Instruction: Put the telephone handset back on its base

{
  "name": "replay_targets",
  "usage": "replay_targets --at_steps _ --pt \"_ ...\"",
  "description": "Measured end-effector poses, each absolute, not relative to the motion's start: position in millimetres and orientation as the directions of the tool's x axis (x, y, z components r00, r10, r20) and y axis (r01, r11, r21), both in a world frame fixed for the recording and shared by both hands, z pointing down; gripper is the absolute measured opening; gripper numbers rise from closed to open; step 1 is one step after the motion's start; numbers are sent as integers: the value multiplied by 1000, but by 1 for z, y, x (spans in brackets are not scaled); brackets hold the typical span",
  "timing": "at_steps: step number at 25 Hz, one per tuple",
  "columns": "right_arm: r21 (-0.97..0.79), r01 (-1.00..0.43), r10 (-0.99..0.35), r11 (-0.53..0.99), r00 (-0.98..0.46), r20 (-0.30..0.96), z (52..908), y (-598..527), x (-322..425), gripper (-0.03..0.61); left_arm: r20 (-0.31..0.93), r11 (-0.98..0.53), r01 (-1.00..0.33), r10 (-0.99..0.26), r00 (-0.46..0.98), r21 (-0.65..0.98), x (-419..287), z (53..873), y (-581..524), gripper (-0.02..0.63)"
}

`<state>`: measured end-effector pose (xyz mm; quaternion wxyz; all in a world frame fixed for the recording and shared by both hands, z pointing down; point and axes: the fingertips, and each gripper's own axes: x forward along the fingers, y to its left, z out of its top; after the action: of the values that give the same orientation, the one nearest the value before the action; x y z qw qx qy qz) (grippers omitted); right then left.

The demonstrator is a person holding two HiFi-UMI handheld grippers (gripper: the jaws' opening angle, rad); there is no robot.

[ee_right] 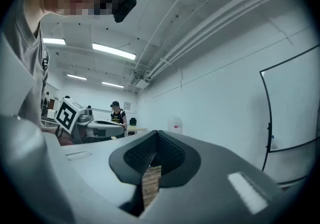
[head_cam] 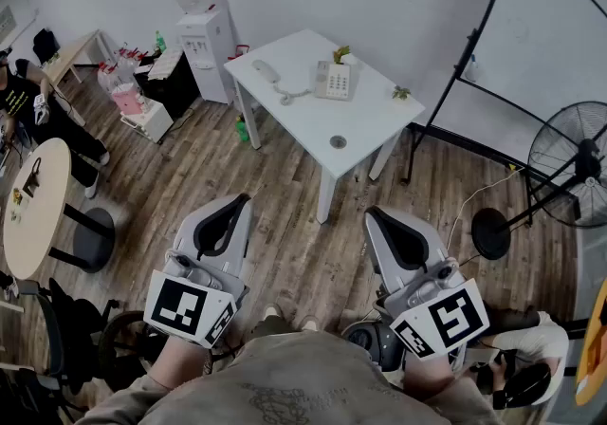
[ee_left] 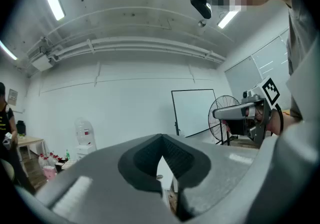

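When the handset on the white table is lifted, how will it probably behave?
The handset looks like rigid plastic, so probably stiff and fairly light. Its cord runs to the telephone base, so it may tug back or shift the base. Its rounded, smooth body might slip.

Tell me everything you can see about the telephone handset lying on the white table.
The handset is a small, pale, elongated piece, apparently plastic, lying flat on the white table near its left end in the head view. It is off the base, which sits apart to its right. A cord runs from it across the tabletop toward the base. Only table and cord touch it; finer detail is too small to tell.
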<state>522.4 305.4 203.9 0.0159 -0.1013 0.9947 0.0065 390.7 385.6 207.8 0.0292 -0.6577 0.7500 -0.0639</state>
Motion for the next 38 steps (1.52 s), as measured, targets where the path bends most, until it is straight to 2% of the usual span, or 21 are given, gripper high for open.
replay_targets --at_steps 17,18,21,24,31,38 --pt "-55 -205 -208 977 -975 -73 207 296 532 29 61 160 -974 -983 -171 -161 395 210 390 0" --pt "-64 -214 -218 975 -973 -77 208 293 531 40 66 165 -973 -982 -177 -160 393 212 391 0" --pt "-63 -238 -242 969 -967 -82 210 289 525 224 72 183 -971 -978 -196 -156 384 215 395 0" --pt "-60 -255 -260 965 -962 -84 209 285 516 283 68 199 -967 -975 -212 -158 370 215 397 0" --pt "-35 -237 -239 971 -970 -36 221 271 477 288 63 218 -965 -971 -229 -144 330 224 385 0" --pt "-17 -199 -199 980 -980 17 231 242 398 278 70 219 -969 -971 -228 -117 263 234 352 0"
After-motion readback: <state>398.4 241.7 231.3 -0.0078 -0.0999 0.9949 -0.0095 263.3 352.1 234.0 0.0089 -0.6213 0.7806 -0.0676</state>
